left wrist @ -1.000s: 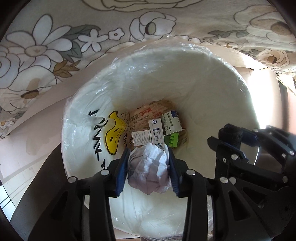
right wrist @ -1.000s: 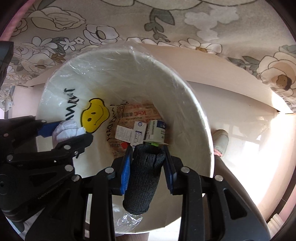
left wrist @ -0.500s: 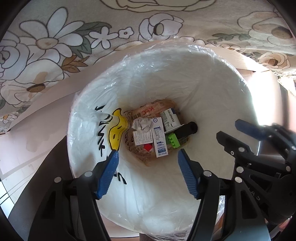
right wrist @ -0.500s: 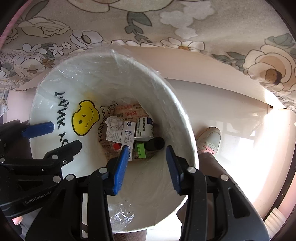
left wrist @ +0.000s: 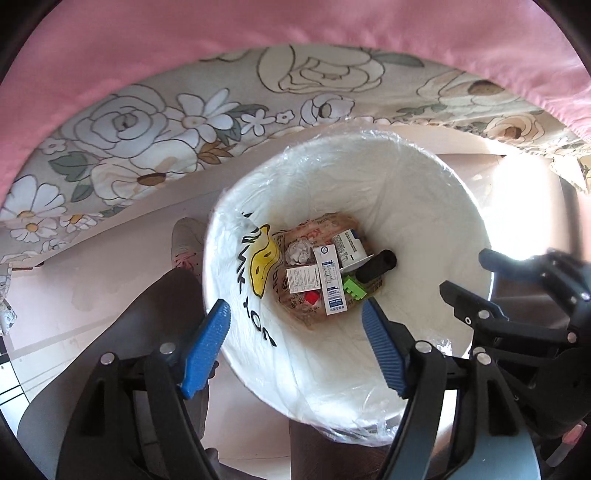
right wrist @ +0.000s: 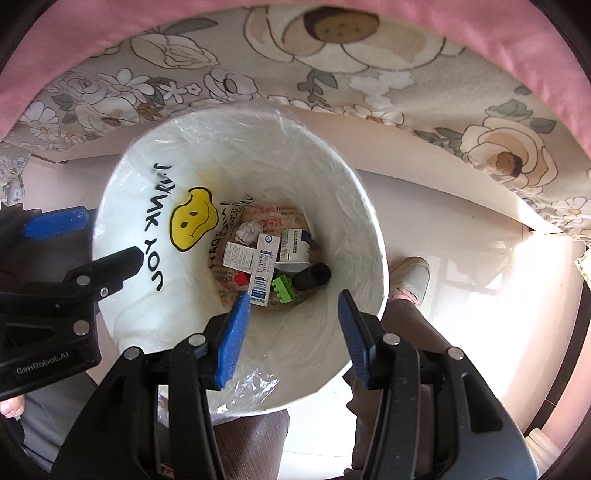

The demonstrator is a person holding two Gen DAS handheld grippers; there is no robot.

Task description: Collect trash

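A white trash bin (left wrist: 424, 206) (right wrist: 258, 147) with a clear liner and a yellow smiley face stands on the floor below both grippers. At its bottom lie a crumpled white paper ball (left wrist: 298, 251) (right wrist: 246, 232), a black roll (left wrist: 376, 265) (right wrist: 311, 276), small cartons, a green block and a brown paper bag. My left gripper (left wrist: 295, 343) hangs above the bin's near rim, its jaws opening with nothing between them. My right gripper (right wrist: 291, 328) is also above the bin, jaws opening and empty. Each gripper shows at the side of the other's view.
A bed with a floral sheet (left wrist: 147, 140) (right wrist: 369, 66) and a pink cover (left wrist: 295, 29) runs behind the bin. A person's shoe (right wrist: 410, 277) (left wrist: 184, 240) and trouser legs stand beside the bin. Pale floor tiles surround it.
The left gripper let go of the paper ball and the right let go of the black roll; both fell to the bin's bottom. Both grippers opened wider and rose, so the bin looks smaller.
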